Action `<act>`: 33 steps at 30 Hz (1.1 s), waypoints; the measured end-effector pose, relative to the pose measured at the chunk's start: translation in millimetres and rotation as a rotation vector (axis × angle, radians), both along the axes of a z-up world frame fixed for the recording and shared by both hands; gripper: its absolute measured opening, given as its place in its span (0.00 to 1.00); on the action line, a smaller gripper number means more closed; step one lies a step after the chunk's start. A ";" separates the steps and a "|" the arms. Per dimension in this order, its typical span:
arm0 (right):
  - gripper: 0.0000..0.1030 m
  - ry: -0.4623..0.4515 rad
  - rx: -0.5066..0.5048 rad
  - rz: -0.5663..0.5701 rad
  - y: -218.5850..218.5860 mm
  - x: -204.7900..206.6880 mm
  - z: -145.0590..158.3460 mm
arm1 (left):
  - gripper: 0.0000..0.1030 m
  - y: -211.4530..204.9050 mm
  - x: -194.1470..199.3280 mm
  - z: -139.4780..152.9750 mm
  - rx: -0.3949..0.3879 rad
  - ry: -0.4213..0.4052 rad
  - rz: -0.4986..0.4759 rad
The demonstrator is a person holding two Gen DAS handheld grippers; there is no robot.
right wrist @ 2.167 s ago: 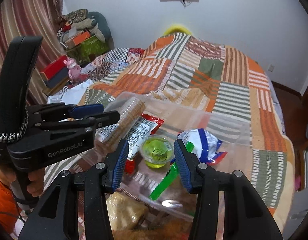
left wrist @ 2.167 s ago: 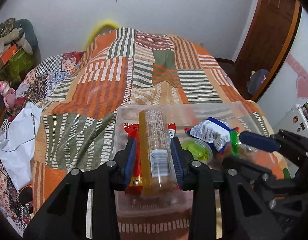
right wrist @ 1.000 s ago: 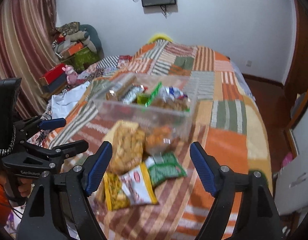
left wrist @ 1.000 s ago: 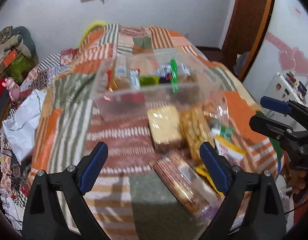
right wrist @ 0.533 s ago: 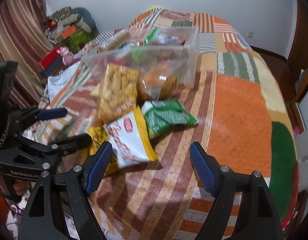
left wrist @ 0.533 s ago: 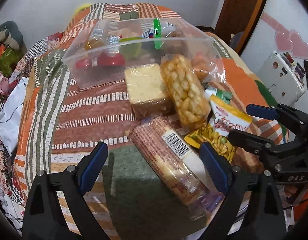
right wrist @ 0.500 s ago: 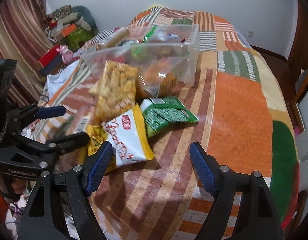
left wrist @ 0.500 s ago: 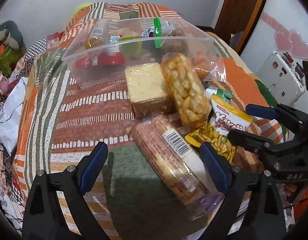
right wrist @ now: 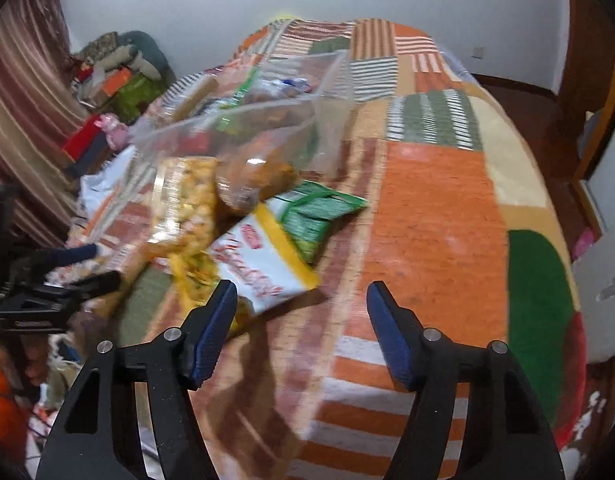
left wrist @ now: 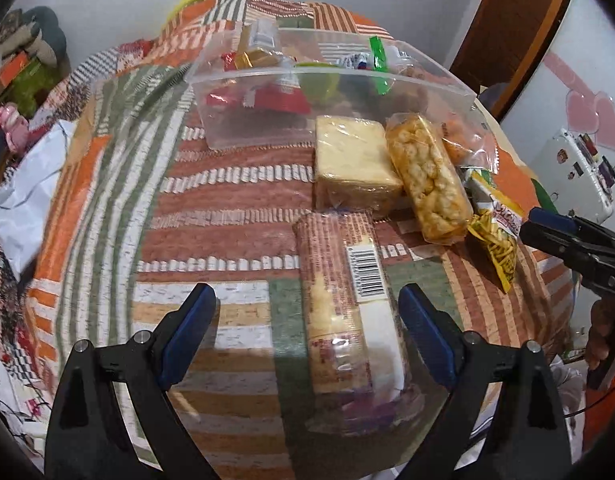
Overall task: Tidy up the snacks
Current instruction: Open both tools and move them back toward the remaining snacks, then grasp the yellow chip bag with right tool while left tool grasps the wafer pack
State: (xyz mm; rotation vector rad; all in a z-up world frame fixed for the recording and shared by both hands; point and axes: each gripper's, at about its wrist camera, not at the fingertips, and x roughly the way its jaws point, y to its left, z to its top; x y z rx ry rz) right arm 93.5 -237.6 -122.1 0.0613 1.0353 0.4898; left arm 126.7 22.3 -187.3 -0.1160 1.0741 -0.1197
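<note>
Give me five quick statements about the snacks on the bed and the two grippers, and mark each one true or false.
1. The clear plastic bin already holds several snacks. True.
2. The left gripper is clamped on the long cracker pack. False: its jaws stand wide apart either side of the pack, not pressing on it.
3. The green packet lies inside the bin. False: it lies on the patchwork bedspread, partly under the white and yellow bag.
4. The right gripper holds nothing. True: its jaws have just been closing, with only bedspread between them.
5. The pale wafer block stands on top of the cracker pack. False: it lies on the bedspread between the pack and the bin.
</note>
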 end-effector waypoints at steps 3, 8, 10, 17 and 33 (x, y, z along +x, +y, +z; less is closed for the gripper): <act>0.68 -0.001 0.016 0.034 18.3 -1.1 2.9 | 0.80 -6.0 3.8 -4.0 -0.022 0.013 -0.010; 0.83 0.010 -0.026 0.082 39.9 1.6 -7.4 | 0.62 -14.8 6.7 -7.2 -0.010 -0.001 -0.028; 0.84 0.041 -0.031 0.087 45.2 5.9 -14.1 | 0.52 -16.6 5.4 -8.0 -0.009 -0.015 -0.040; 0.86 0.030 -0.056 0.077 53.6 12.3 -19.7 | 0.44 -14.9 0.5 -6.0 -0.016 -0.032 -0.041; 0.40 -0.024 -0.024 0.036 27.5 8.5 -8.3 | 0.44 9.7 -7.8 38.4 -0.004 -0.164 0.040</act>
